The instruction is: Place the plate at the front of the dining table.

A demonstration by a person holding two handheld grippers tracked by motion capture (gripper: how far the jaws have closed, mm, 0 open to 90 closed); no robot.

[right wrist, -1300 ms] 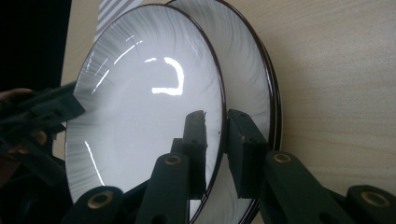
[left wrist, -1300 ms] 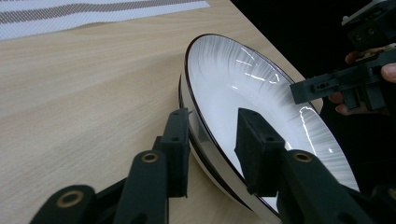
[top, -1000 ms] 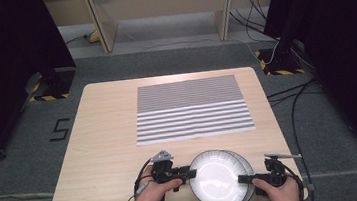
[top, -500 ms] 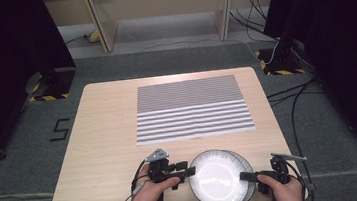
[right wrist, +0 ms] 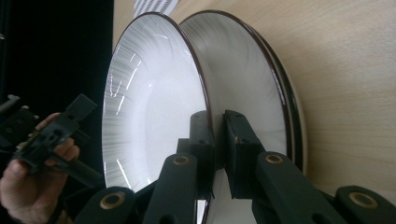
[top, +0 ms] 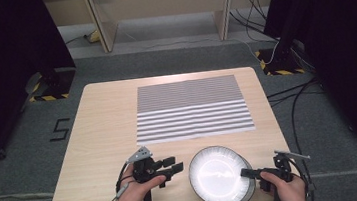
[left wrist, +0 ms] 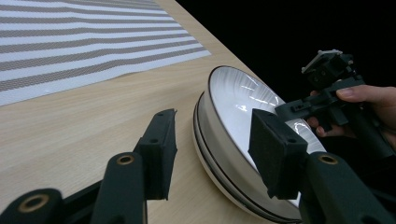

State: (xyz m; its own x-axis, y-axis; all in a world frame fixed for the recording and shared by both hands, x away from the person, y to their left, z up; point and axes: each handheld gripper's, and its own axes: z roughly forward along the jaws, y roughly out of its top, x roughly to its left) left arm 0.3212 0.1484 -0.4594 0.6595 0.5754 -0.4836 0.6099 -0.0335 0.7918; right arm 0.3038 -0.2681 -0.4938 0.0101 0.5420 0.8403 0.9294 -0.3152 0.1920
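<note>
You have two white bowls with dark rims, stacked at the near edge of the table (top: pixel 98 124), right of centre. Your right gripper (right wrist: pixel 215 140) pinches the rim of the top bowl (right wrist: pixel 154 98), one pad inside and one outside, and that bowl is tipped up off the lower bowl (right wrist: pixel 243 70) on your side. Your left gripper (left wrist: pixel 210 149) sits just left of the stack; its jaws have just been opening and stand about half wide, with nothing pressed between them. One pad is over the bare wood, the other in front of the top bowl's rim.

One striped mat (top: pixel 192 108) lies well beyond the bowls, mid-table. One mark can be read: a "5" (top: pixel 59 129) taped on the floor left of the table. No brand shows on the bowls.
</note>
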